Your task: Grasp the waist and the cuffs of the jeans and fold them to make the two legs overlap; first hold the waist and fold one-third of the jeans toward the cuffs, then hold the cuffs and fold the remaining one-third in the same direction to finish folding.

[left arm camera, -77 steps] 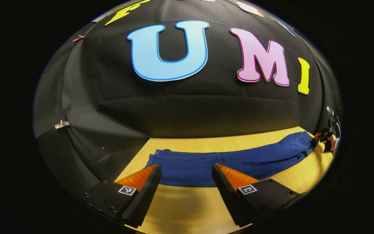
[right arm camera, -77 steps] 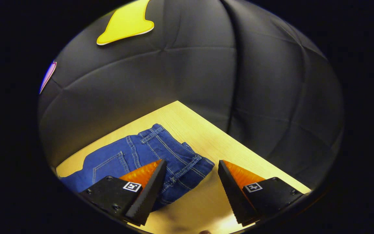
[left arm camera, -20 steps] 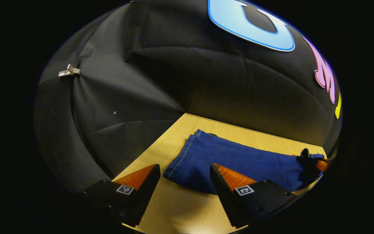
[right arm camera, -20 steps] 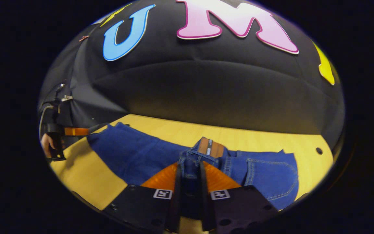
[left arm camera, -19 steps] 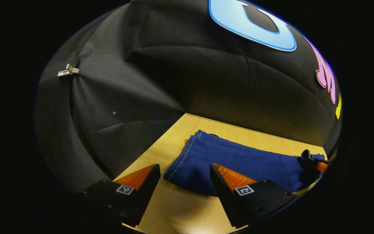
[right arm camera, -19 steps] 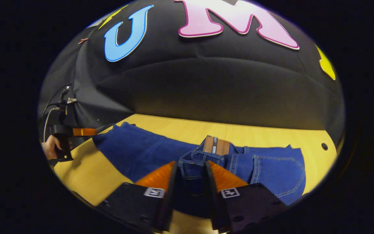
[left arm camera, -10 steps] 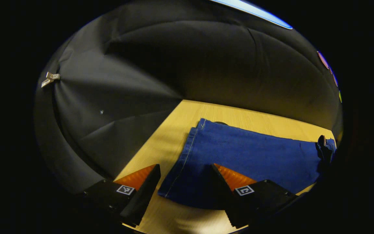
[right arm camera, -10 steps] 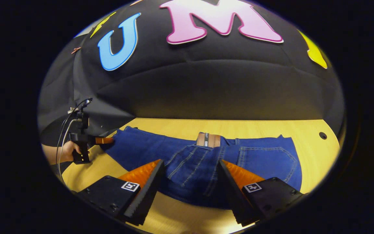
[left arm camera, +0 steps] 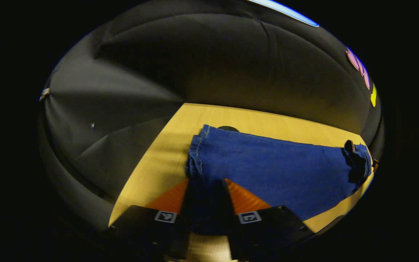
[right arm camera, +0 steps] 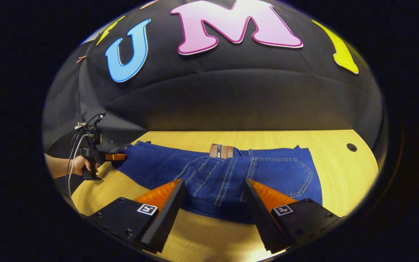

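Blue jeans [right arm camera: 227,182] lie across the wooden table [right arm camera: 333,171], legs overlapped. The waist part is folded over toward the cuffs, and its brown patch [right arm camera: 221,150] faces up. My right gripper [right arm camera: 214,182] hovers open just in front of that folded waist, touching nothing. In the left gripper view the jeans [left arm camera: 275,167] stretch away to the right, and my left gripper [left arm camera: 206,182] is shut on the cuffs with cloth bunched between its fingers. In the right gripper view the left gripper [right arm camera: 113,157] shows at the cuff end, held by a hand [right arm camera: 76,165].
A small round hole [right arm camera: 351,147] sits in the table beyond the waist end. Another dark hole [left arm camera: 228,128] peeks out behind the cuffs. Black cloth walls close in the table's back and left sides. Bare wood [left arm camera: 158,160] lies left of the cuffs.
My right gripper let go of the waist, which now lies folded flat, and drew back open. My left gripper moved onto the cuffs and shut on them.
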